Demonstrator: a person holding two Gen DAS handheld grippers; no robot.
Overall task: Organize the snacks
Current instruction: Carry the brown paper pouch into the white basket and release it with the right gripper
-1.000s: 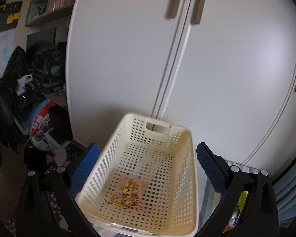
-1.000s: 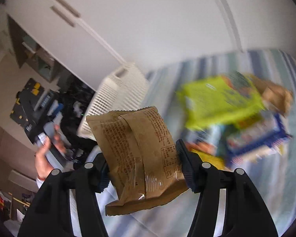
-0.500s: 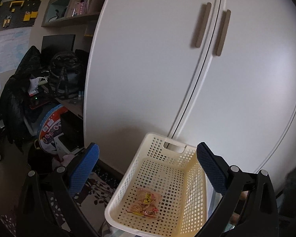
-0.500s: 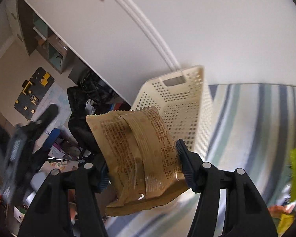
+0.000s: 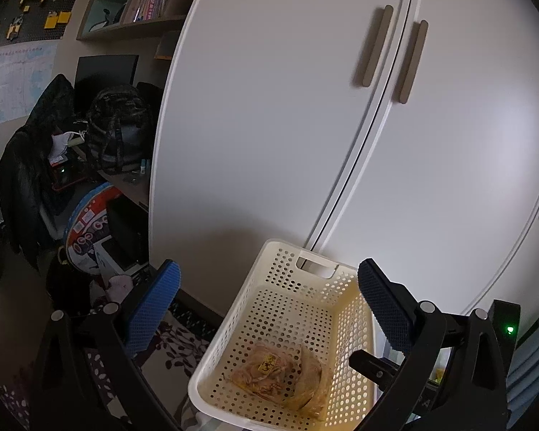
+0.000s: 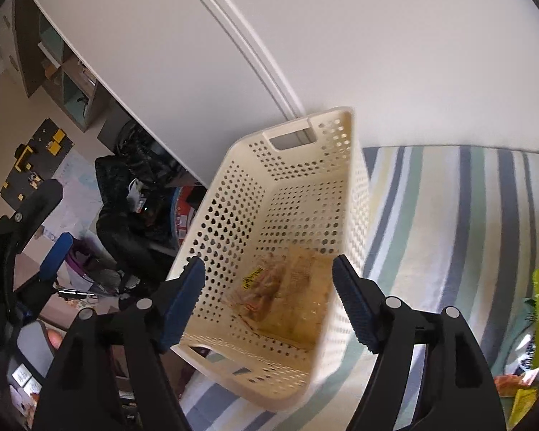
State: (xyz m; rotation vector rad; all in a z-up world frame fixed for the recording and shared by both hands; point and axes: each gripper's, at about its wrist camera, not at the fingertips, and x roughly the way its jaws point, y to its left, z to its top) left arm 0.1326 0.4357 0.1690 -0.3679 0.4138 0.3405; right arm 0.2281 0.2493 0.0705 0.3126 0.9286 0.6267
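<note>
Hovering over the cream basket (image 6: 298,194), your right tongs (image 6: 266,305) stand spread and empty, so the brown packet (image 6: 305,301) lies on the basket floor, partly under the clear snack bag (image 6: 266,287). Your left tongs (image 5: 269,309) are also released and grasp nothing, waiting off the basket's left side. The basket sits at the edge of the striped bed (image 6: 449,215), close to the snack pile (image 6: 535,341) at your right, which keeps each carry short. More packets remain there, so I judge the sorting barely begun.
</note>
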